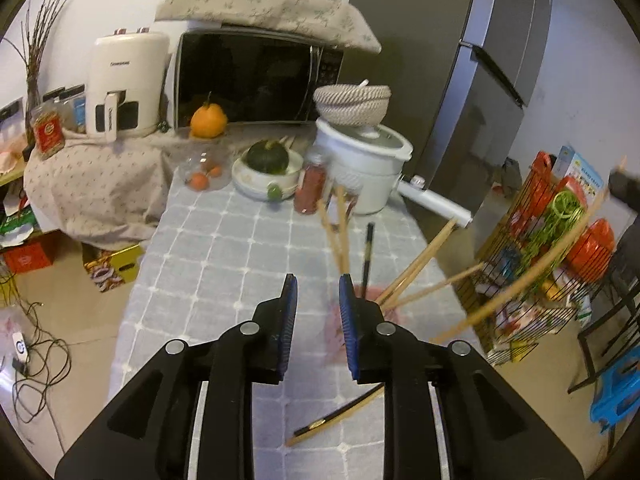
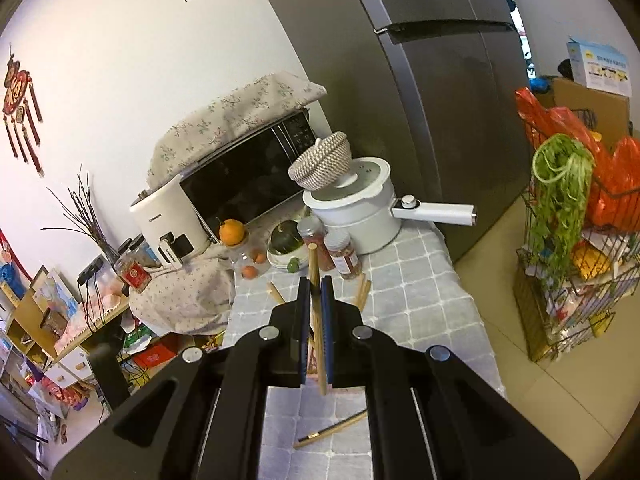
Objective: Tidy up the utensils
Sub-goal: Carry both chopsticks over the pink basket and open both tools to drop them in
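Left gripper (image 1: 318, 284) fingers slightly apart, holding nothing, near upright chopsticks (image 1: 416, 264); right gripper (image 2: 316, 286) fingers clamped on one wooden chopstick (image 2: 315, 276)

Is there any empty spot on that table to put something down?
Yes: the checked tablecloth is bare on its near left part, between the fruit and the left tool. It is crowded at the far end around the white pot, jars and squash bowl, and by the chopsticks on the right.

White walls, a tall grey fridge (image 2: 420, 80), beige floor (image 1: 80, 312), grey-checked table (image 1: 224, 248).
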Tool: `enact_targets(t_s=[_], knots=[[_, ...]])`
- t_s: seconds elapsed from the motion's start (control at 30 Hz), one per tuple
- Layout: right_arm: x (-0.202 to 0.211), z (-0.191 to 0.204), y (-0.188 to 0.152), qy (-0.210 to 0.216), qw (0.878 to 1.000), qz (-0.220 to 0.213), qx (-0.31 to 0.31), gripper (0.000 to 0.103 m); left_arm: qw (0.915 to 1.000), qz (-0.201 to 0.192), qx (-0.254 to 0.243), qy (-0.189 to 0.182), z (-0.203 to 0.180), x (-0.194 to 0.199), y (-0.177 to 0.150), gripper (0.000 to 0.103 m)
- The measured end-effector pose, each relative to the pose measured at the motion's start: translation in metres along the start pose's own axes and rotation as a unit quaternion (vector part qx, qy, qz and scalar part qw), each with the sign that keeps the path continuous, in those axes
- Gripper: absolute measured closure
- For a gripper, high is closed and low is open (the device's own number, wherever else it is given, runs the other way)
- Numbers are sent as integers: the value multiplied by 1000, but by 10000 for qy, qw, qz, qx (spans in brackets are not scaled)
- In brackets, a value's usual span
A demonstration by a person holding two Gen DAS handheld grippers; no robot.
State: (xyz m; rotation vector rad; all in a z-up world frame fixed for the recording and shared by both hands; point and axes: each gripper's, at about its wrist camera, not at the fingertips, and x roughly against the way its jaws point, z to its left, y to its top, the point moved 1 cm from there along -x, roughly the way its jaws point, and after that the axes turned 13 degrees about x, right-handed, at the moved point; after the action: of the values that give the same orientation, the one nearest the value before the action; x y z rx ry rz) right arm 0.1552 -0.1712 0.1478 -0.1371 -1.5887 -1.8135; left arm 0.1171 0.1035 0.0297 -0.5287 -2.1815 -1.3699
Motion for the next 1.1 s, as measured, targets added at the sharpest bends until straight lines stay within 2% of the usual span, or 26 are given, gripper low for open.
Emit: enact_targets(t_s=[0.23,0.4,0.47,0.6,0.7,0.83,0.93,1.0,1.07,1.1], knots=[[-27,14,10,-196,9997,-21,126,97,9999,-33,150,16,18,3,4,79],[-64,20,11,-373,9989,162,215,97,9997,-28,244,44,29,1,7,79],[-80,22,8,-414,9985,257,233,97,9996,-3,272,60,33,0,8,79],[-125,24,-4,-194,9980,529,300,95,9995,60,295,103,37,-6,8,77],[-143,22,-14,-269,9975,602,238,91,9995,81,255,184,36,-11,6,77],[-130,36,-25,-485,9961,389,620,91,9995,-116,114,287,30,-4,6,76],[-111,54,-36,-702,9913,180,1102,90,9991,-293,73,304,25,4,6,66],[-101,63,-45,-747,9887,100,1297,90,9987,-418,9,298,20,10,4,63],[-89,72,-58,-804,9851,27,1522,86,9986,-459,-67,259,14,15,1,60],[-84,76,-65,-839,9834,-3,1611,79,9986,-471,-93,239,11,17,0,58]])
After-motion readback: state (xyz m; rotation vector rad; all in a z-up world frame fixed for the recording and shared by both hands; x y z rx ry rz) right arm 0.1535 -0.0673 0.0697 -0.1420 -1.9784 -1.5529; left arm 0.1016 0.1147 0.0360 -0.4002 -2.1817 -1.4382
